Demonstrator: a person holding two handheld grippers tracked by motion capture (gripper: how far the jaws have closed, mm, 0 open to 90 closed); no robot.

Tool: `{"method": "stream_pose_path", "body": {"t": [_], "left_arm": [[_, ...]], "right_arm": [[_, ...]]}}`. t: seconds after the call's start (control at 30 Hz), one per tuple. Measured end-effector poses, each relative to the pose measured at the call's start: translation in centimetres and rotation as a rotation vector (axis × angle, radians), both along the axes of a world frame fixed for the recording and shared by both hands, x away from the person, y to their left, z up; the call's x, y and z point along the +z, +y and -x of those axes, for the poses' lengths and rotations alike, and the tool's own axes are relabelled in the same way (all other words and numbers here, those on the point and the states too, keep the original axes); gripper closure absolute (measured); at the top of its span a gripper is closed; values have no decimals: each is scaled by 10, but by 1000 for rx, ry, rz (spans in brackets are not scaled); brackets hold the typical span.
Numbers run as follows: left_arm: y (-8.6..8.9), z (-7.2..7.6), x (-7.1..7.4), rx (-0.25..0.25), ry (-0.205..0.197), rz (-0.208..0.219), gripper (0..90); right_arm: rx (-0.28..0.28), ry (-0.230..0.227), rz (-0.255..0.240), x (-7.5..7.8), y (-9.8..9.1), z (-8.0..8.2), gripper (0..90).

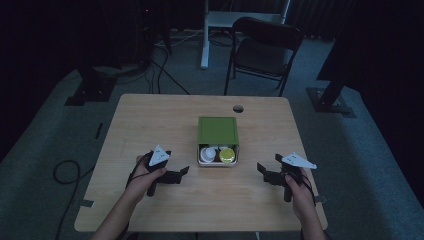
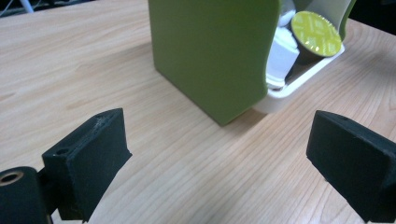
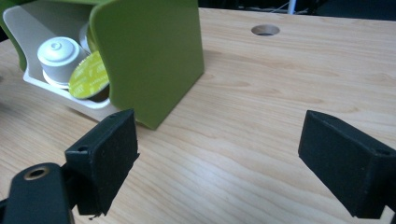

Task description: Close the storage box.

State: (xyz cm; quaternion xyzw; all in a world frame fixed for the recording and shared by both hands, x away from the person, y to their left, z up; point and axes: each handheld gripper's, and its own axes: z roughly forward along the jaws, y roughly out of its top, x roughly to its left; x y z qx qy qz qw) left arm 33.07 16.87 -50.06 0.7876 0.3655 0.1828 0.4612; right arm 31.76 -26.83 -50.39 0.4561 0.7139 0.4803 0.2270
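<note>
The left gripper (image 1: 184, 171) was held with its jaws spread wide and nothing between them, low over the table (image 1: 150, 120). The right gripper (image 1: 261, 169) was likewise spread, gripping nothing. Between the two, well apart from each, a green box (image 1: 218, 131) was seen near the middle of the table. It was shaped as a green sleeve with smooth matt sides and rounded corners, wrapped around a white inner tray (image 2: 299, 79) whose lip stuck out past the sleeve. Inside the tray, capsules were stored: a white one (image 3: 58, 52) and one with a yellow-green patterned lid (image 2: 316, 33), lying side by side.

The open end was turned toward the person's edge of the table, and the long axis ran from that edge away toward the far side. Beyond the box, a round cable hole (image 1: 238, 108) was cut in the tabletop. Farther back, a black folding chair (image 1: 265, 47) was set on the grey floor. Bare wood lay between each gripper and the box.
</note>
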Motion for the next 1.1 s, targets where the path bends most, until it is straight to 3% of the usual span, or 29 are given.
{"method": "stream_pose_path", "body": {"t": [0.37,0.63,1.1], "left_arm": [[17,16,2,10,1,5,56],[34,27,11,38,-24,2,56],[80,38,26,147,-61,25,56]], "right_arm": [[-27,18,16,-7,-16,14,117],[-56,27,10,-10,-27,23,117],[-130,36,7,-15,-47,38,117]]}}
